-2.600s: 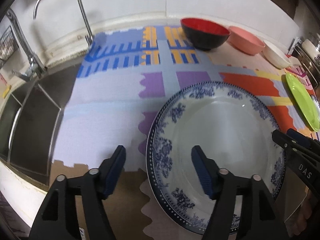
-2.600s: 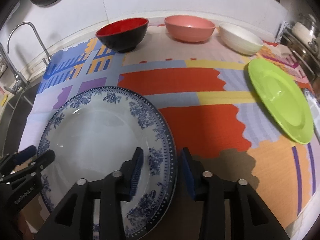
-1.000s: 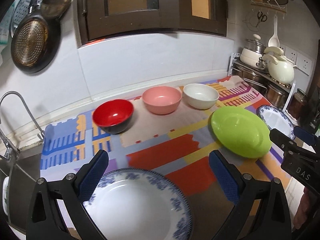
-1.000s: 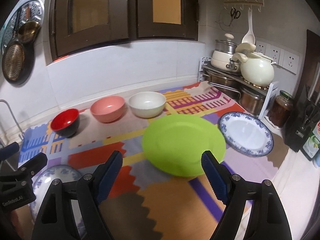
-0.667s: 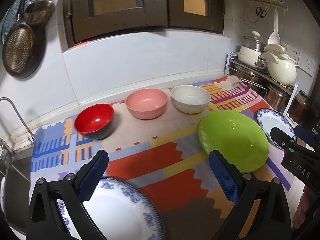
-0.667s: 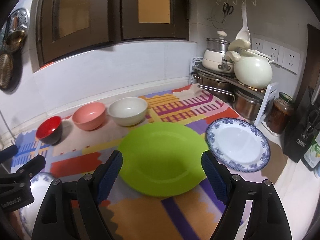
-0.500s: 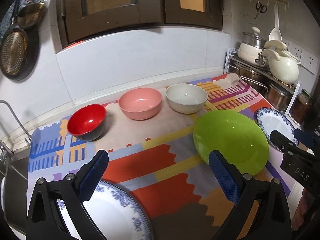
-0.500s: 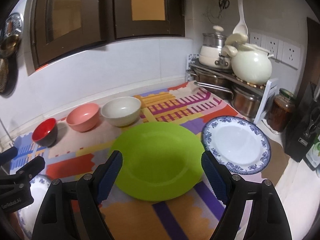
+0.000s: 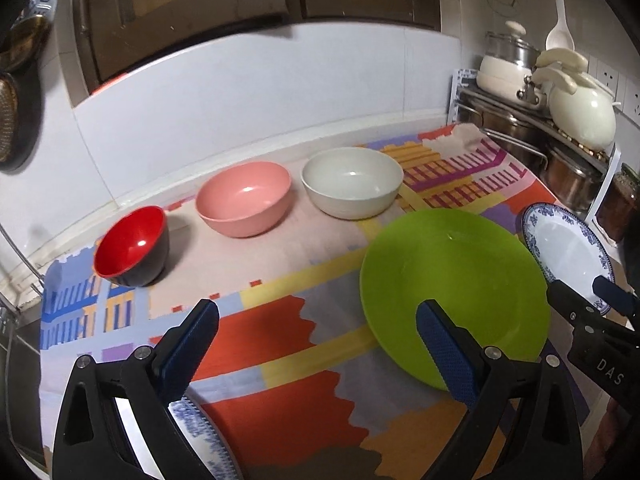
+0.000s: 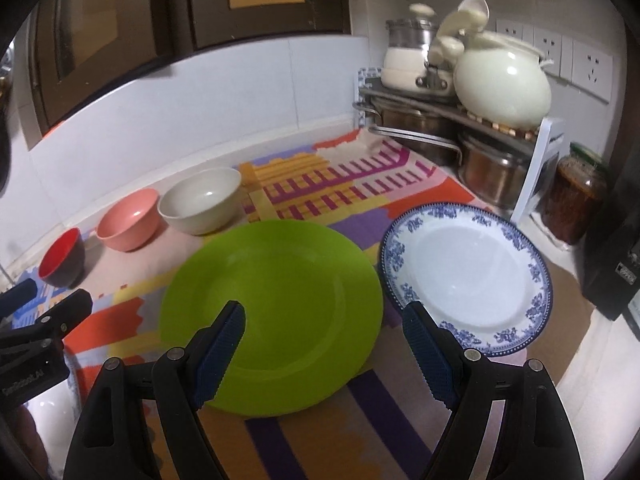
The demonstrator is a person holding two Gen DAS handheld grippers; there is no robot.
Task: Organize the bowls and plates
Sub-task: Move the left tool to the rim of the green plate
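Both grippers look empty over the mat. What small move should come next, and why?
Probably ease the right gripper down and forward to the near rim of the green plate. Its jaws stand open and empty with that rim between them, above the plate. The left gripper is open too, with one finger over the plate's left edge, so it could help from that side.

A home kitchen: stacked pots (image 10: pixel 420 120) on a rack (wall sockets (image 10: pixel 592 68) behind), bowls, plates.
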